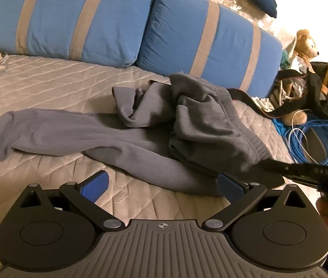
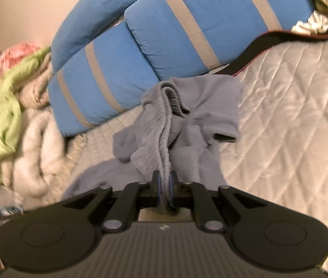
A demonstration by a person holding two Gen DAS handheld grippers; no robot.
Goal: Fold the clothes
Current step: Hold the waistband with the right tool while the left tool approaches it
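The right claw (image 2: 164, 185) is clamped on the ribbed waistband of the grey sweatpants (image 1: 140, 129), the band pinched flat between its blue pads with a tail of fabric poking out behind the jaws. The left claw (image 1: 161, 185) is spread wide and holds nothing.

The step in hand looks like spreading the pants flat before any fold. To do it well, the right claw should keep its pinch on the band and draw it taut — low over the bed (image 1: 48, 85), so the bunched cloth slides out rather than lifts into a new heap. The left claw would best take the waistband at a second spot, apart from the first, so the two can stretch the top edge straight.

The pants lie crumpled mid-bed, just near of the blue pillows (image 1: 117, 23). One leg trails off to the left; the heaped waist end sits right of centre, just beyond the left claw's right finger — touching or not, I cannot tell.
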